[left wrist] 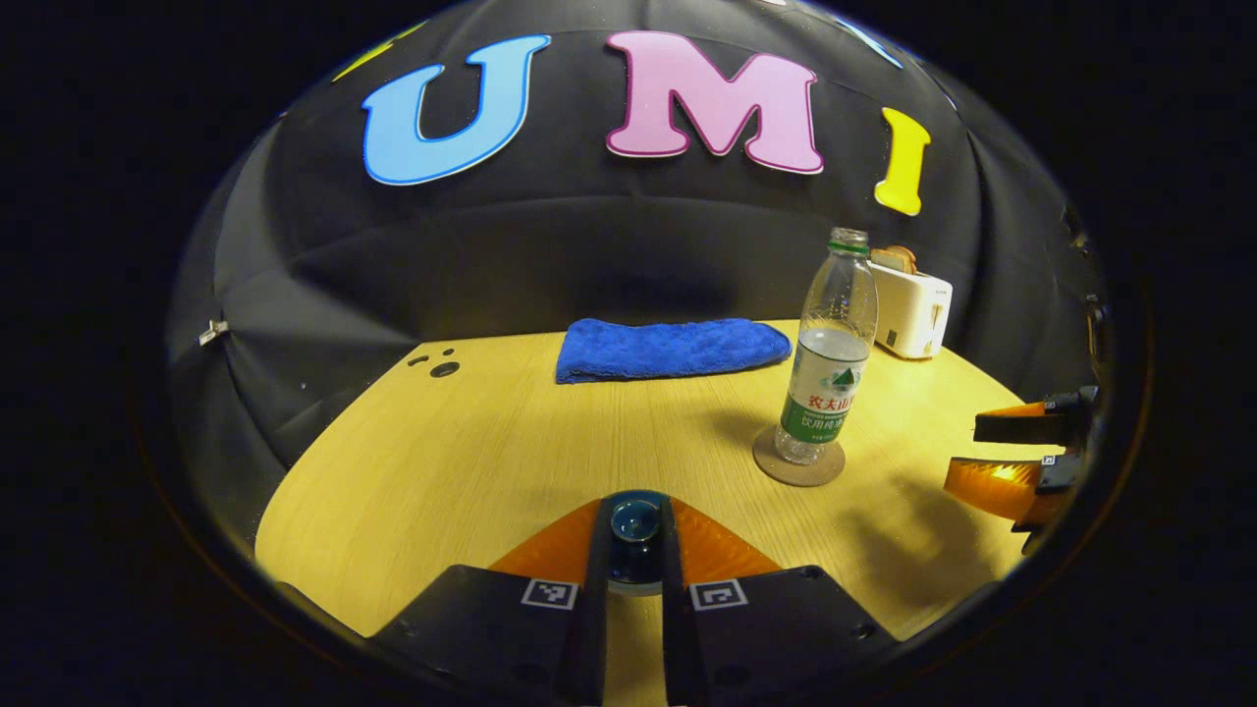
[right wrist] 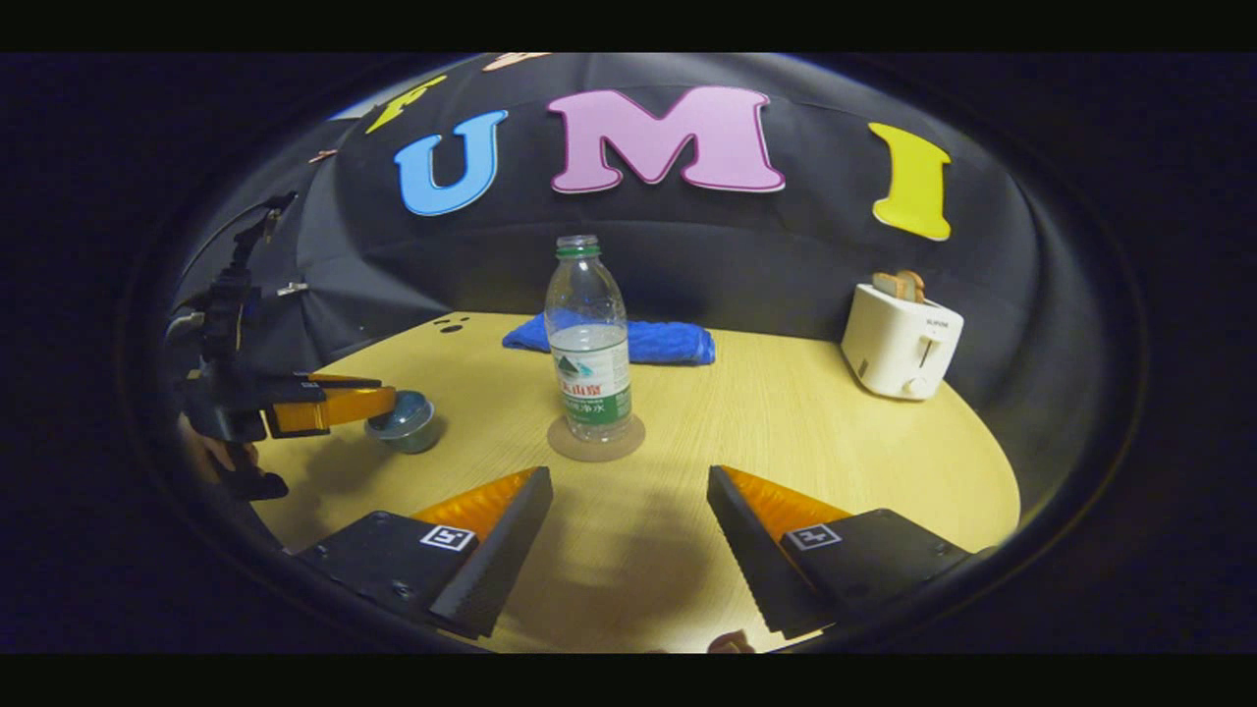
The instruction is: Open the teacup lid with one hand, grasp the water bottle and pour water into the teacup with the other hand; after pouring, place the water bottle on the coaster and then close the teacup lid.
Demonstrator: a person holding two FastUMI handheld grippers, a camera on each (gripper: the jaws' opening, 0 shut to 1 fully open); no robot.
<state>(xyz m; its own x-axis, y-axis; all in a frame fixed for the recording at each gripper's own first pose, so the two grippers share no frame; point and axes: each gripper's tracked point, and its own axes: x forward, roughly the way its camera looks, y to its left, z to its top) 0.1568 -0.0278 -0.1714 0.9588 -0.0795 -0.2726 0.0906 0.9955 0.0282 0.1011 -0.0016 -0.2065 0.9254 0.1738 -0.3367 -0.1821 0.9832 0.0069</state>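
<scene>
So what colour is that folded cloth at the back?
Blue. The cloth shows best in the left gripper view.

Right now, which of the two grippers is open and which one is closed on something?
The right gripper is open, its fingers spread wide facing the water bottle. The left gripper is shut on the teacup lid.

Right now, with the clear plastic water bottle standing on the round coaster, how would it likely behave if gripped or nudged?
The clear plastic water bottle stands tall and narrow on the round coaster, so a high nudge would probably tip it. It looks roughly half full, likely moderately heavy, with water sloshing. It has no cap, so it may spill. Thin walls may flex under a squeeze.
</scene>
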